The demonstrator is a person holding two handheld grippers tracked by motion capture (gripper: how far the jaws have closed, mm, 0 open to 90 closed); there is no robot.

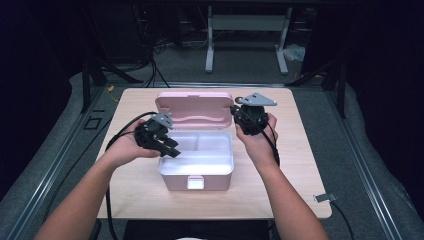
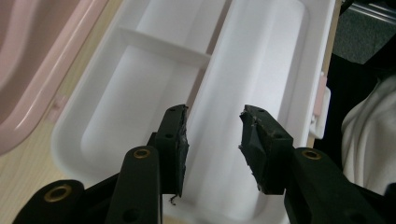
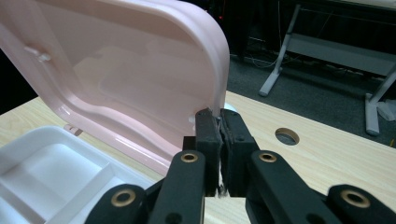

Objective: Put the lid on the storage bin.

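A pink box [image 1: 196, 180] stands in the middle of the table with its lid [image 1: 195, 107] raised upright at the back. Inside it sits a bare white tray [image 1: 202, 150] split by dividers into compartments. My left gripper [image 1: 170, 149] hovers over the tray's left side. In the left gripper view it [image 2: 214, 135] stands open above the white tray [image 2: 140, 79], nothing between its pads. My right gripper [image 1: 235, 111] is at the lid's right edge. In the right gripper view it [image 3: 219, 126] is shut on the rim of the pink lid [image 3: 130, 70].
The wooden table [image 1: 300, 150] has a round hole [image 3: 286, 136] behind the box on the right. A small metal clip [image 1: 325, 198] lies at its front right corner. A grey desk frame [image 1: 247, 22] and cables stand on the floor beyond.
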